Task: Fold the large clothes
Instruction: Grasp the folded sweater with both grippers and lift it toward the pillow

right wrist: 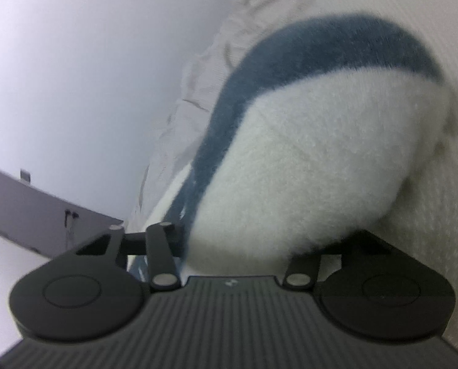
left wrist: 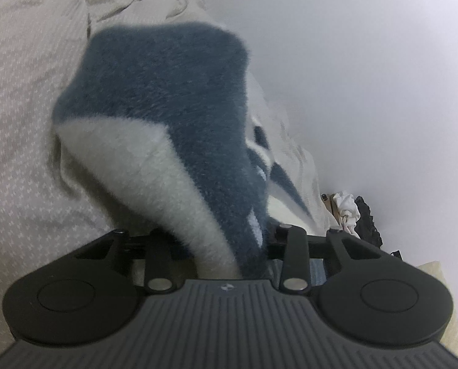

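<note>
Left gripper [left wrist: 229,255]: the fuzzy blue-and-white garment [left wrist: 167,117] runs straight down into the gap between the fingers. The fingertips themselves are hidden by the pile, but the cloth bunches to a narrow neck right where it enters, so it reads as clamped on the fabric. From that neck the garment fans out away from the camera, dark blue on top with a cream band along the lower left side. The free end hangs over the bed cover [left wrist: 23,117], pale with a small woven pattern; can't tell whether the cloth rests on the cover or hangs clear of it.

Right gripper [right wrist: 244,252]: same story. A thick, mostly cream fold of the garment [right wrist: 315,160] fills the gap between the fingers, with a dark blue stripe along its upper and left edge. The fingertips are buried in the pile and the fabric is squeezed in where it enters, so clamped on the garment. The bed cover [right wrist: 437,215] lies behind and to the right of the fold.

View differences:
- Left wrist view only: a small heap of white and black clothes [left wrist: 358,215] off the far edge of the bed, against the pale wall [left wrist: 367,61]; also more blue-and-white folds of the garment on the right of the held part.
- Right wrist view only: a grey-lilac panel [right wrist: 29,209] low on the left, with the wall [right wrist: 90,61] above it.
- Both views are soft and blurred on the cloth.
</note>
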